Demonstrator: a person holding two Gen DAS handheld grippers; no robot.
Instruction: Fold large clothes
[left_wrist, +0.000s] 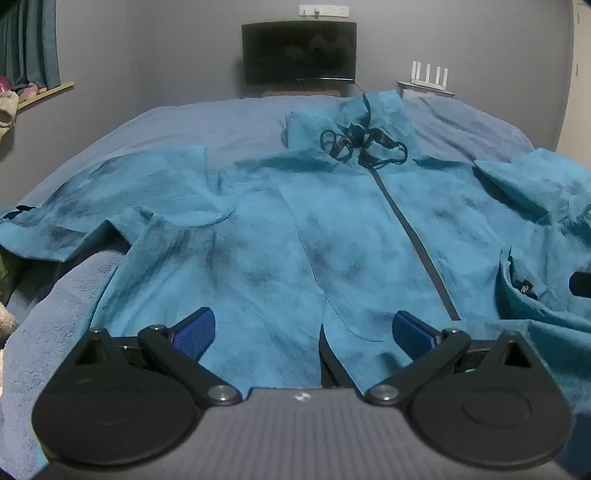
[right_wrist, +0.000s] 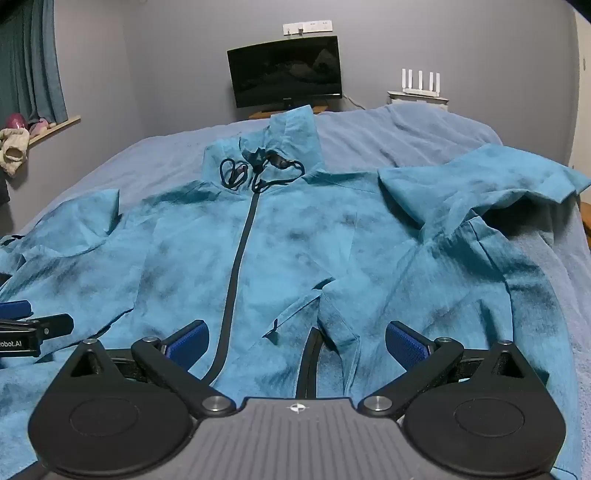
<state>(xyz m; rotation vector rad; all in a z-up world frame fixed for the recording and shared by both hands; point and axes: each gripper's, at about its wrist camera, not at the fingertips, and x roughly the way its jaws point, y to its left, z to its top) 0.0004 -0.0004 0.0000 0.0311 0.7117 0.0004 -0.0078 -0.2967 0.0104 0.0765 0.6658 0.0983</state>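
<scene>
Teal mottled zip-front fabric jacket (left_wrist: 332, 229), spread flat on blue-covered bed (left_wrist: 184, 125), ahead of both units. Left hand-held gripper (left_wrist: 303, 332): fingers apart, empty. Right hand-held gripper (right_wrist: 295, 341): fingers apart, empty.

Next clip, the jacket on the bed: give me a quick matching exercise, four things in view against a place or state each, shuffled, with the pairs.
Things:
1. jacket
2. drawstring cord
3. monitor
4. router

Place or state:
A. dark screen, against the far wall
B. white, antennas up, on a shelf right of the screen
C. spread front-up on the bed, zip closed
D. black, looped at the collar

Pairs: 1-C, 2-D, 3-A, 4-B
</scene>
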